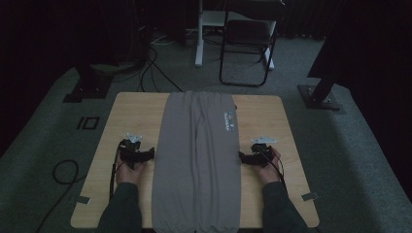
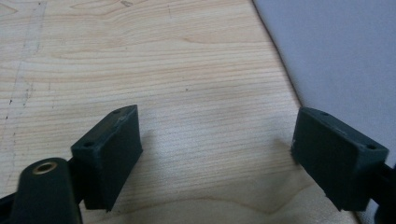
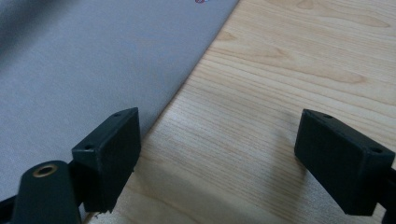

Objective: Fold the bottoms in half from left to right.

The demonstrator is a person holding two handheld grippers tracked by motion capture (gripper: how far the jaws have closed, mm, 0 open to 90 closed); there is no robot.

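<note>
Grey trousers (image 1: 197, 160) lie flat and unfolded along the middle of the counter (image 1: 133, 109), from far edge to near edge, each long side flanked by a released, empty tool, left (image 1: 145, 156) and right (image 1: 244, 158); judged: folding not yet begun

High view overhead; gripper views close (shared tabletop (image 1: 136, 111))

Both your forearms come in from the bottom edge, roughly parallel, sleeves dark. Your left gripper (image 1: 145, 155) sits low, jaws pointing inward to your right, spread wide with nothing between them. Your right gripper (image 1: 244, 158) mirrors it, jaws pointing inward to your left, equally wide and empty. Your left hand (image 1: 128, 170) and right hand (image 1: 268, 167) wrap the grips from behind, wrists level.
</note>
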